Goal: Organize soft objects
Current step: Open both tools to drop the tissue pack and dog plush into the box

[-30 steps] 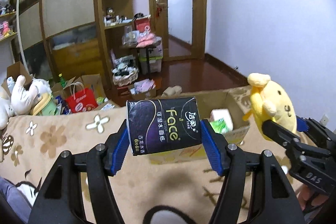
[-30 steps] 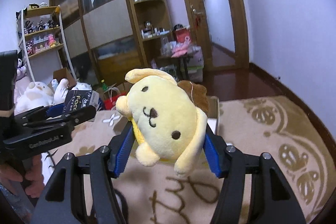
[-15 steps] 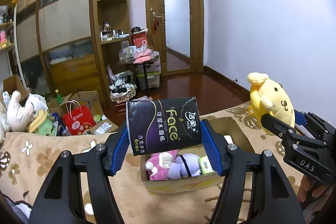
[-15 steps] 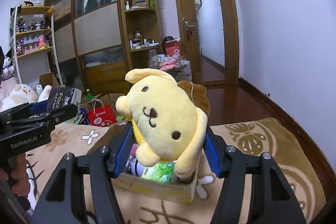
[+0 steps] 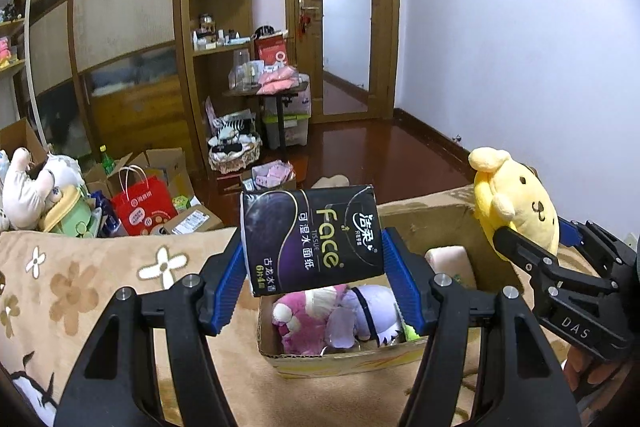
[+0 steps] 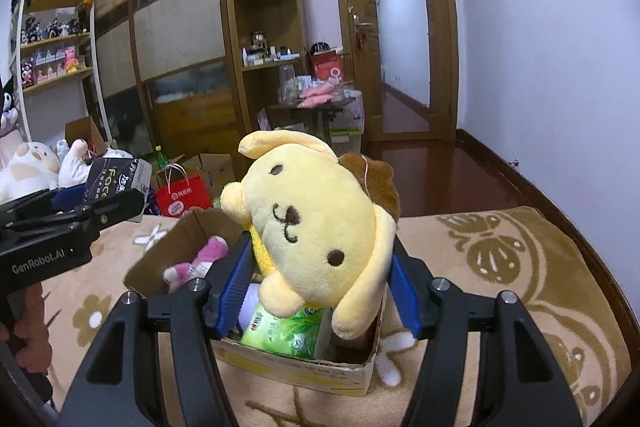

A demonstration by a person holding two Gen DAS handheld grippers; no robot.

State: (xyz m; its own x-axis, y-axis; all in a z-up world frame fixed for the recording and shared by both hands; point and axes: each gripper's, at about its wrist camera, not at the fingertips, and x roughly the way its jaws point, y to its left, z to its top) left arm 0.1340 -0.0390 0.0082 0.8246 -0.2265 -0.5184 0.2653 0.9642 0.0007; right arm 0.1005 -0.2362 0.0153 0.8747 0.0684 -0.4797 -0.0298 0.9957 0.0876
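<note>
My left gripper is shut on a black tissue pack and holds it above the near left part of an open cardboard box. My right gripper is shut on a yellow dog plush and holds it over the same box. The box holds a pink and purple plush and a green tissue pack. The right gripper with the plush shows at the right of the left wrist view. The left gripper with the pack shows at the left of the right wrist view.
The box stands on a tan flowered blanket. Past the bed edge lie a red paper bag, cardboard boxes and white plush toys. A wooden cabinet, a small cluttered table and a door stand behind.
Both grippers have moved forward and down towards the box, which now lies closer beneath them. Both grips are unchanged.
</note>
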